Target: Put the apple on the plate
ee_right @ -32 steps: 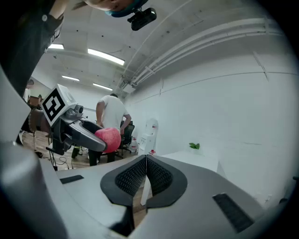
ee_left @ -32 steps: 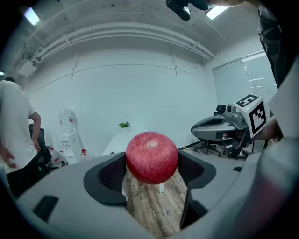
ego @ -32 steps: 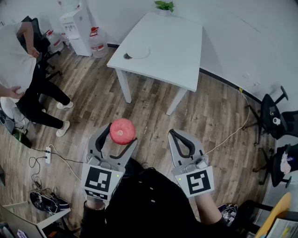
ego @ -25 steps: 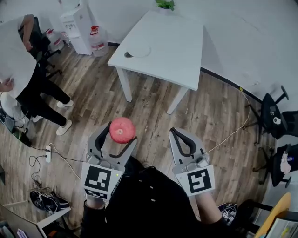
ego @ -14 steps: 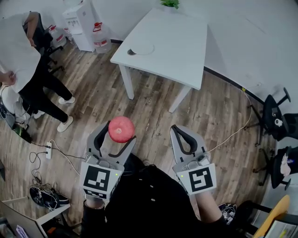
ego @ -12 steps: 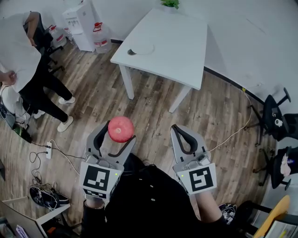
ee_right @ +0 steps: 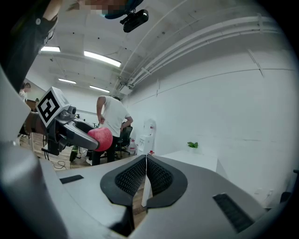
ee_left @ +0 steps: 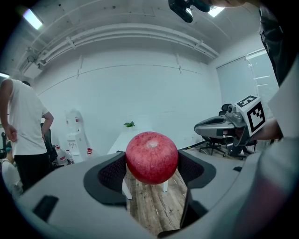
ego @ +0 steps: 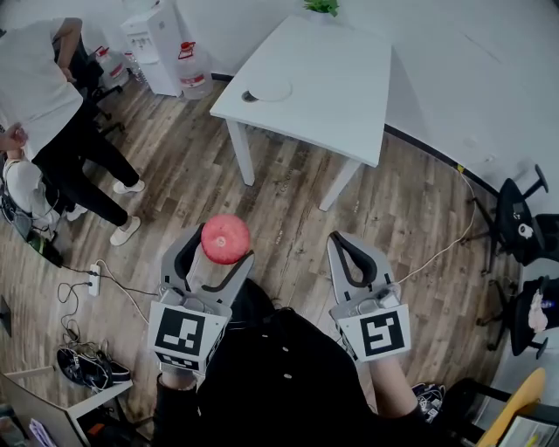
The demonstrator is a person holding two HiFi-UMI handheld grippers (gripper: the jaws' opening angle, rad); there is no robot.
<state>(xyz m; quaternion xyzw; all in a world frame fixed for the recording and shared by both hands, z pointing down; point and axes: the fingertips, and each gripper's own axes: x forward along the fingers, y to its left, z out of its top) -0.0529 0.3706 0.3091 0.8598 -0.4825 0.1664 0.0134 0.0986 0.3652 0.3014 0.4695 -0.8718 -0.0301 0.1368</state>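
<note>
A red apple [ego: 224, 238] sits between the jaws of my left gripper [ego: 218, 246], which is shut on it and held above the wooden floor. The same apple [ee_left: 152, 157] fills the middle of the left gripper view and shows as a small red ball [ee_right: 101, 138] in the right gripper view. My right gripper [ego: 347, 253] hangs beside it, shut with nothing between its pads. A white plate [ego: 267, 91] lies near the left end of the white table [ego: 336, 87], far ahead of both grippers.
A person in a white shirt [ego: 44, 96] stands at the left by a water dispenser [ego: 157, 44] and bottles. A small plant [ego: 321, 6] is on the table's far edge. Office chairs [ego: 524, 218] stand at the right. Cables and a power strip [ego: 92, 284] lie on the floor.
The whole view has shifted slightly toward the table; both grippers keep their pose, the apple still held in the left one. The standing person has turned a little.
</note>
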